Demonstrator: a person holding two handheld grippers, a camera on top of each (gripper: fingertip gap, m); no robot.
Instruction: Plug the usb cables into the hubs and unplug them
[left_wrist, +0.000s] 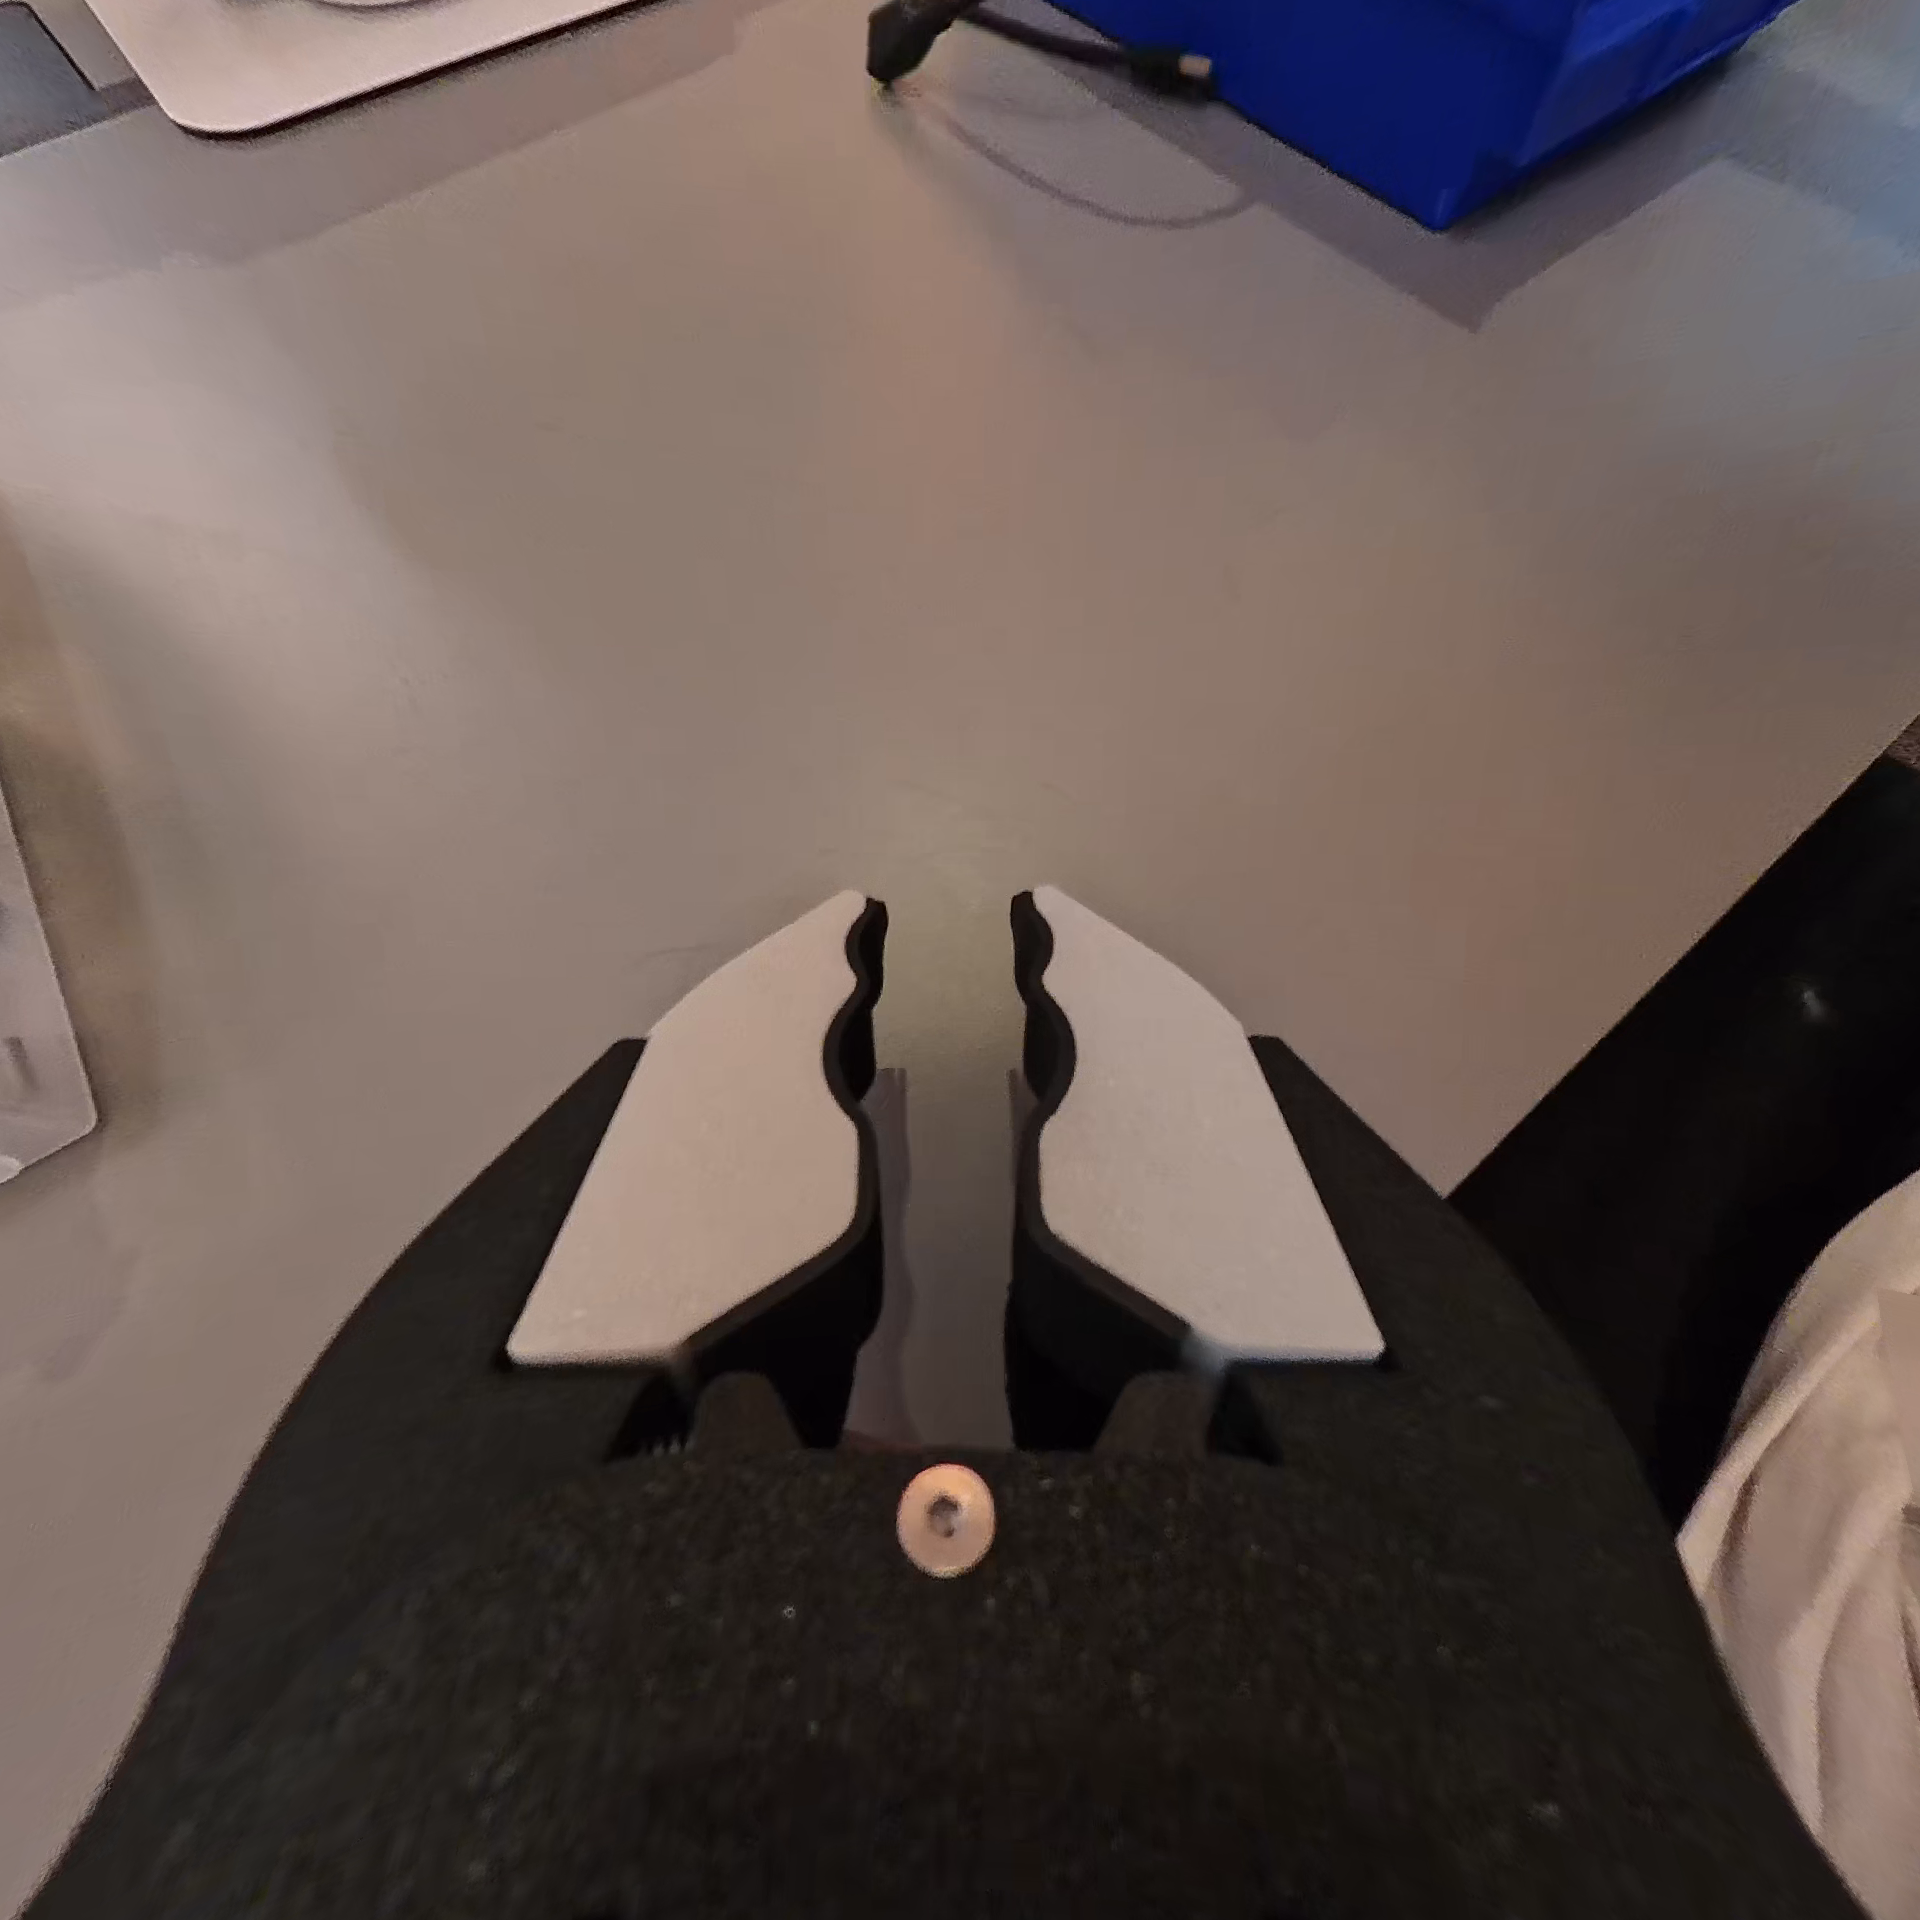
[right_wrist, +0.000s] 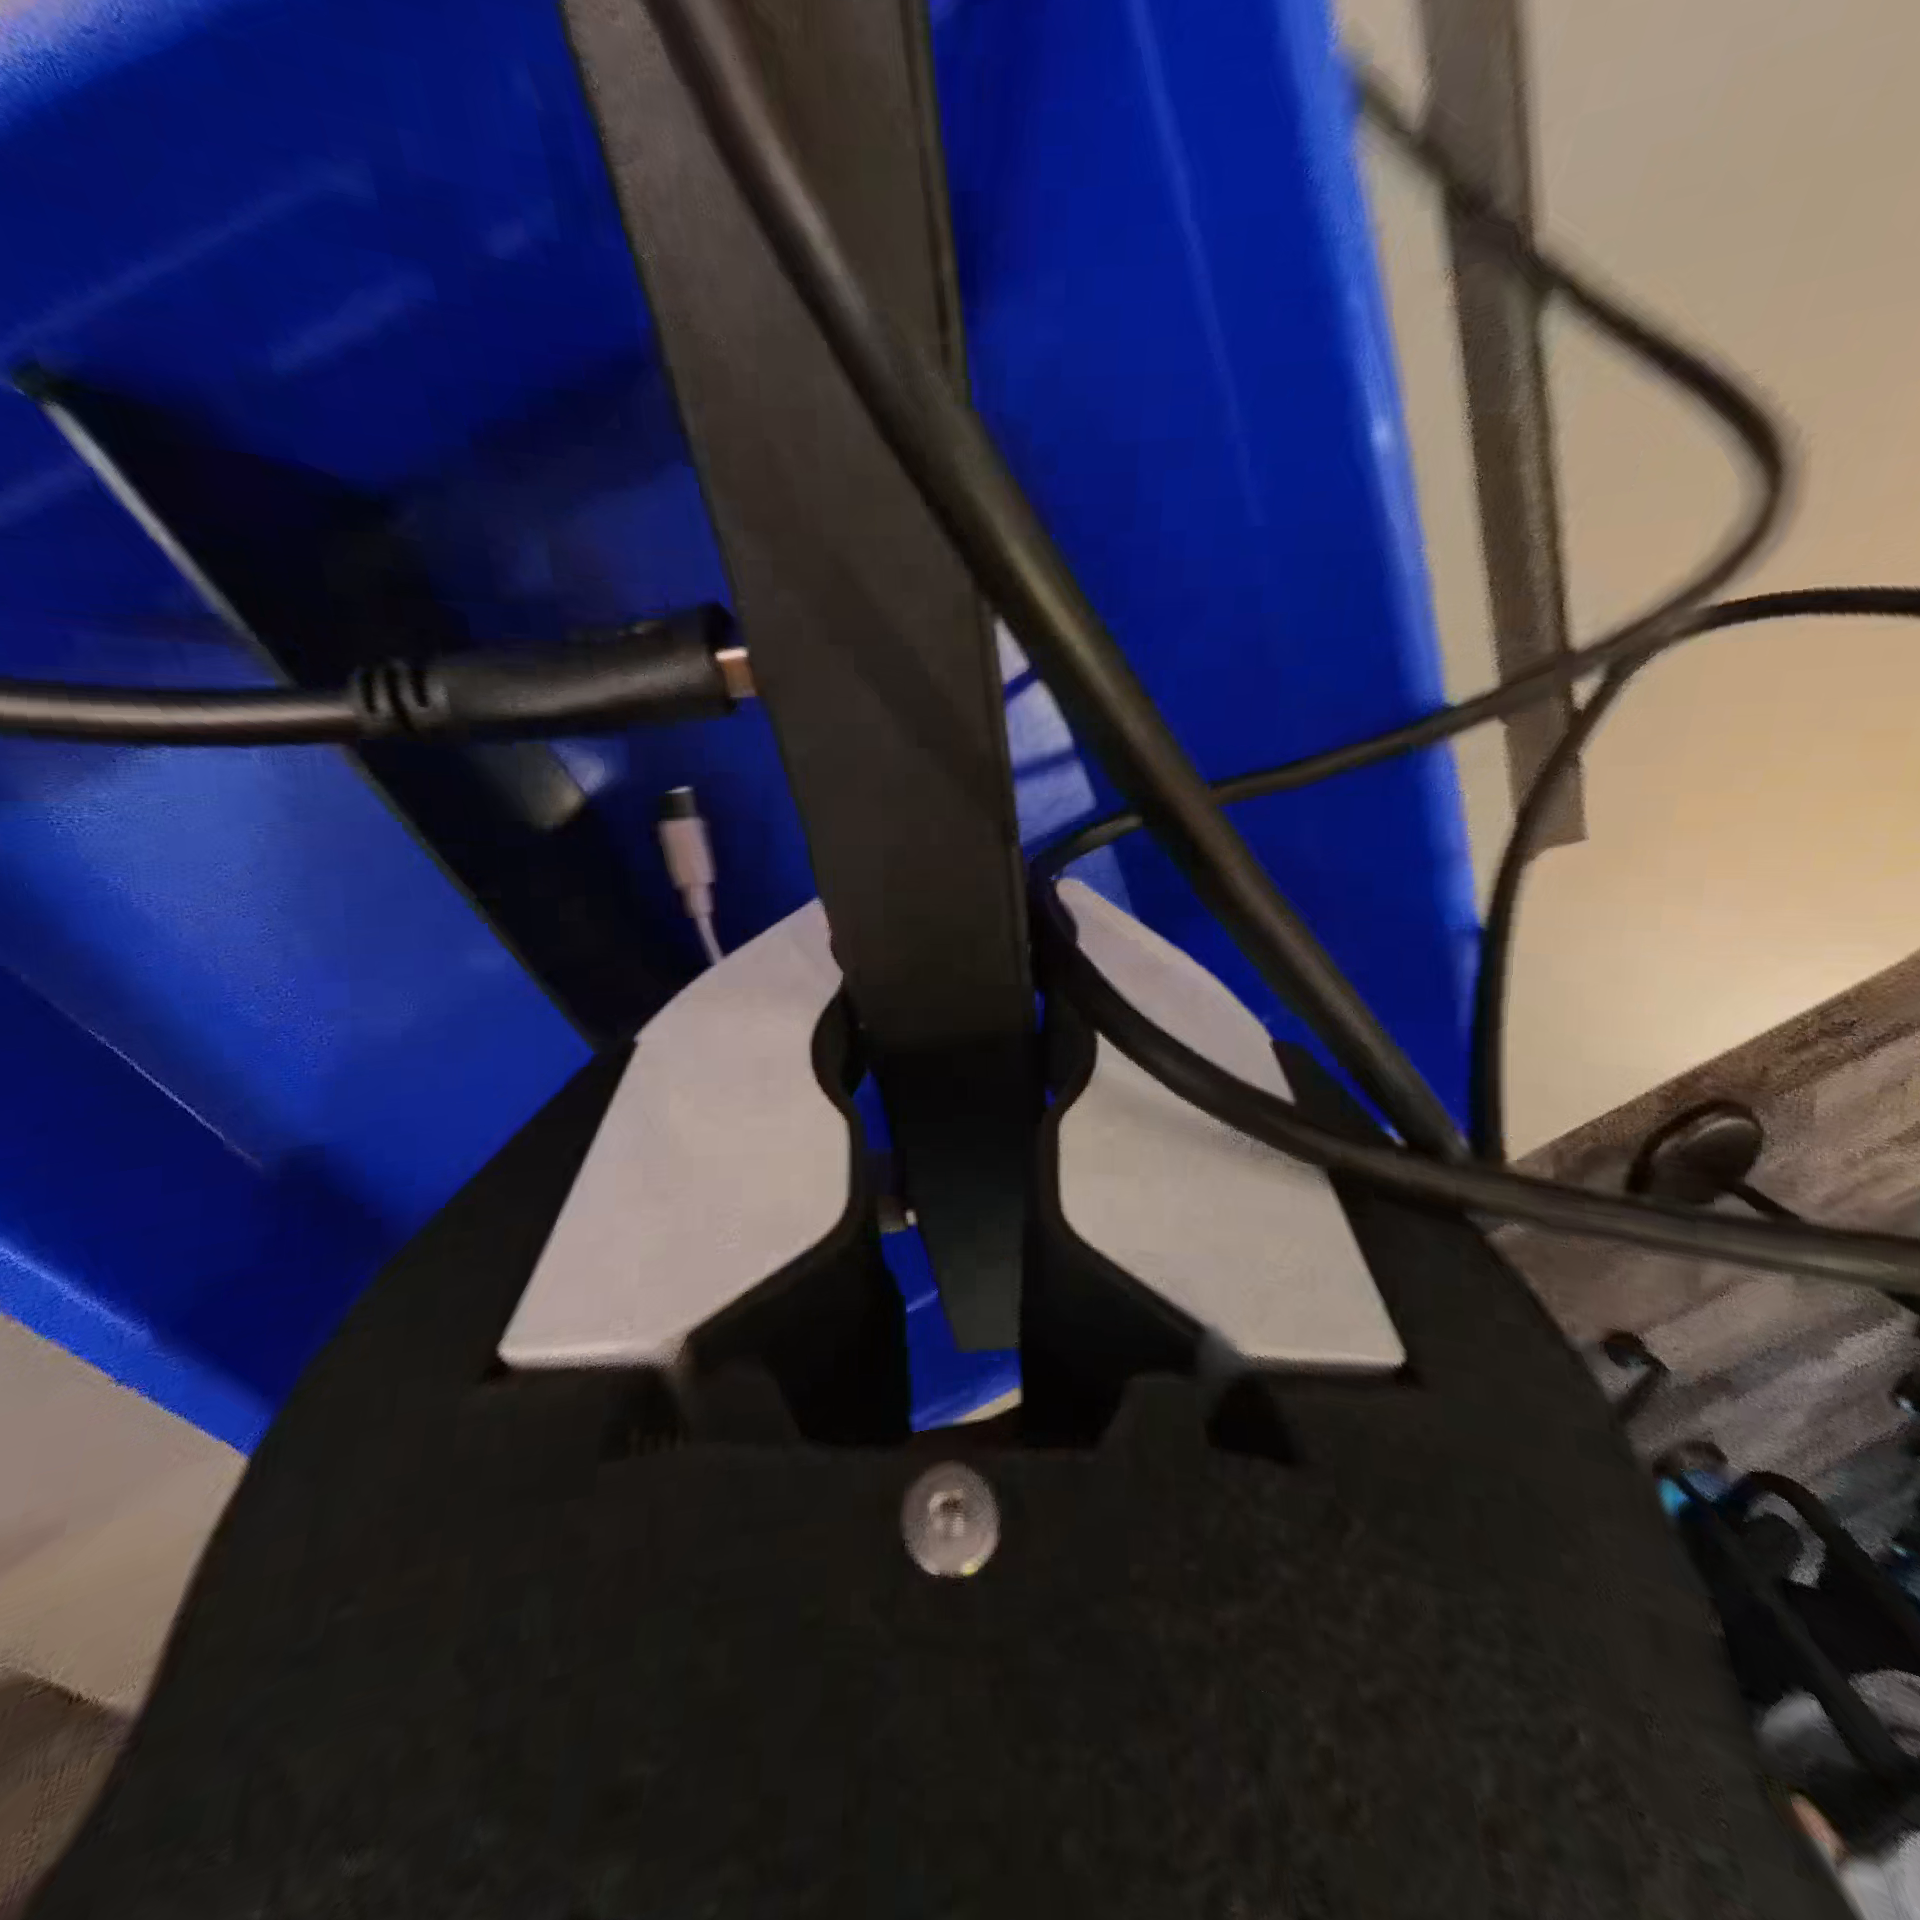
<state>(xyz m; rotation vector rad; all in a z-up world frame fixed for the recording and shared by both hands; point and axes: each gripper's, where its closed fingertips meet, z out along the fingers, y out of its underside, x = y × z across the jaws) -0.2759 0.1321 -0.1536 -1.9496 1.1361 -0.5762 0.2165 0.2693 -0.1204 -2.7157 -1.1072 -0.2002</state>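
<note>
While left tool (left_wrist: 949, 914) spread and empty, black hub (right_wrist: 883, 644) pinched between right tool (right_wrist: 940, 940) fingers.

No legible text, labels, brands or numbers anywhere.

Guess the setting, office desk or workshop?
Likely an office or lab desk. A plain grey tabletop carries a blue bin with loose black USB cables and a white cable plug, and what looks like a monitor base stands at the far edge.
</note>
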